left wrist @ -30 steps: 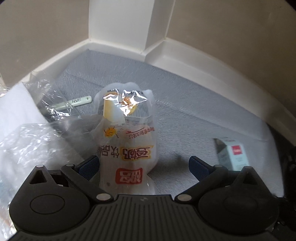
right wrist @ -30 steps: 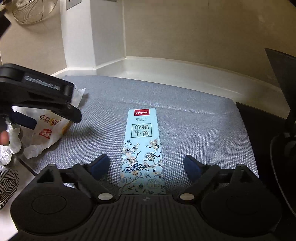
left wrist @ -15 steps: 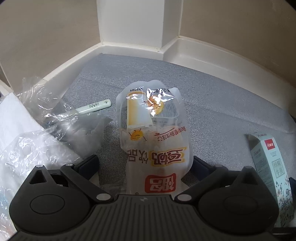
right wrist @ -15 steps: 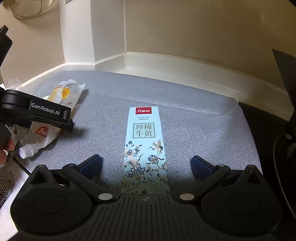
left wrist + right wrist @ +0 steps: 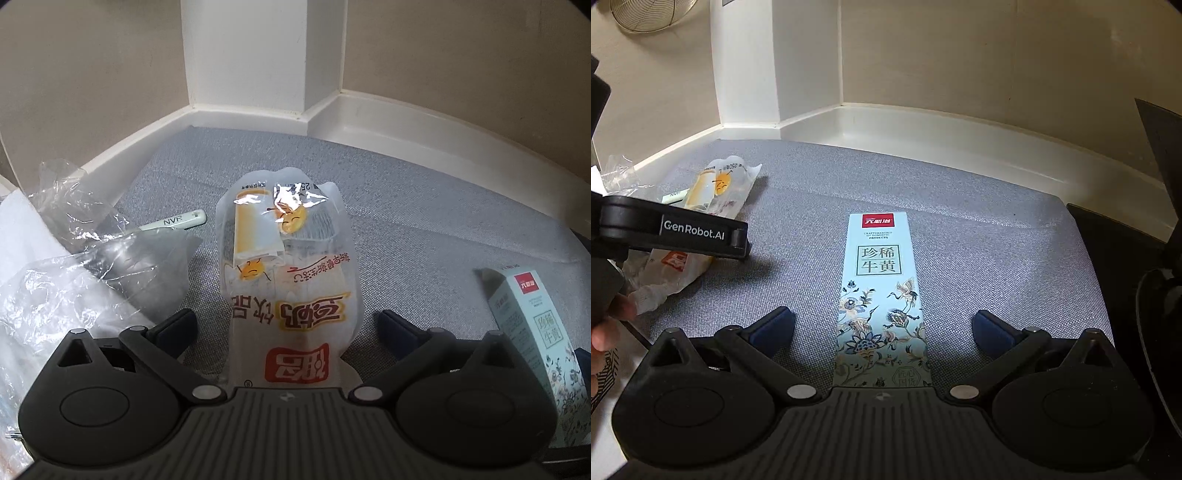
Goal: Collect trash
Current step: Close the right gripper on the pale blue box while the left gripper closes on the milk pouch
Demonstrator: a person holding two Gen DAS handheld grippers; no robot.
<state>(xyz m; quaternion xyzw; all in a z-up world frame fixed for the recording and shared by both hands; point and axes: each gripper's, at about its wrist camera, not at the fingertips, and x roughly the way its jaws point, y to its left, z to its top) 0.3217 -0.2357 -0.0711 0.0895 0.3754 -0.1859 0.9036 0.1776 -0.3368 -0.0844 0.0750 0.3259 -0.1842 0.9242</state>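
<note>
Grey woven fabric (image 5: pixel 979 229) covers the surface where the trash lies. A pale blue carton (image 5: pixel 881 295) rests flat and lengthwise between the wide-open jaws of the right gripper (image 5: pixel 882 326), not touched. To its left, a white drink pouch (image 5: pixel 291 280) lies between the open, empty jaws of the left gripper (image 5: pixel 284 325). Crumpled clear plastic (image 5: pixel 85 258) sits beside it, perhaps part of a bag. To grip well, each gripper should probably drop lower, stay centred, then close gently across the narrow sides.
</note>
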